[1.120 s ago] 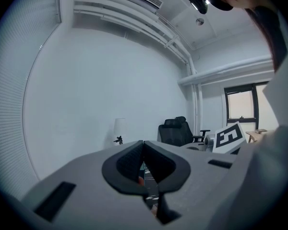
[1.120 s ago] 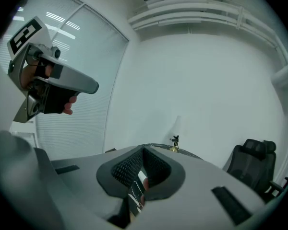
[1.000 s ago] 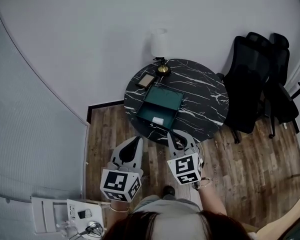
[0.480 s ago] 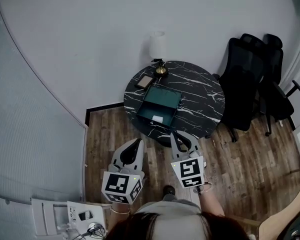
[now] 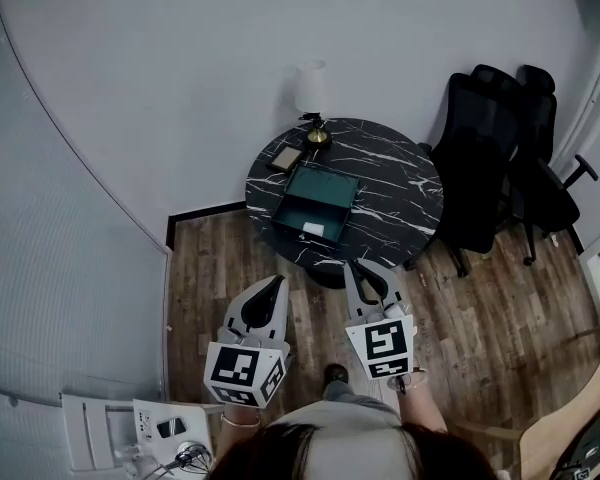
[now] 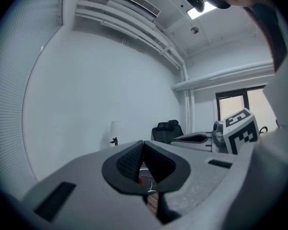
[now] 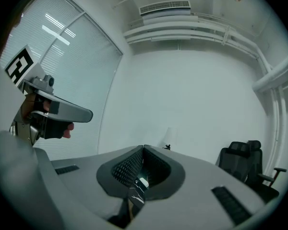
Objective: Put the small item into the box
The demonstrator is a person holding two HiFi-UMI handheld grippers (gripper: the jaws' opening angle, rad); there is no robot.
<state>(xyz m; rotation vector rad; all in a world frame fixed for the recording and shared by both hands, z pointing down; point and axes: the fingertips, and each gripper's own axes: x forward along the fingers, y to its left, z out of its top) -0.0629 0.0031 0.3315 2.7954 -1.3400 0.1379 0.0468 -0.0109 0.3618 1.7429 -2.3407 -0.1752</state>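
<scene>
Head view: the open box (image 5: 322,194) sits at the desk's (image 5: 400,190) near left edge, a small white item (image 5: 313,230) apparently already inside at its near end. It lies straight ahead, between the left tongs (image 5: 275,283) and right tongs (image 5: 367,271), well apart from both. Left gripper view, then right gripper view: each pair is closed tip to tip, pointing toward the desk.

A plain pale grey wall (image 5: 180,48) runs behind a round black marble tabletop (image 5: 400,193) veined in white, standing at the far middle of the room. At its far edge is a table lamp (image 5: 311,93) with a white shade and a brass foot. To the right, two black office chairs (image 5: 475,168) stand close together beside the table. The floor (image 5: 500,308) is dark wood planking, with a dark skirting board (image 5: 205,211) along the wall. Slatted blinds (image 5: 50,268) cover the left side. High on the far wall sits an air-conditioning unit (image 7: 164,7) with white pipes (image 7: 192,30) below it. A ceiling light (image 6: 207,8) glows overhead.
</scene>
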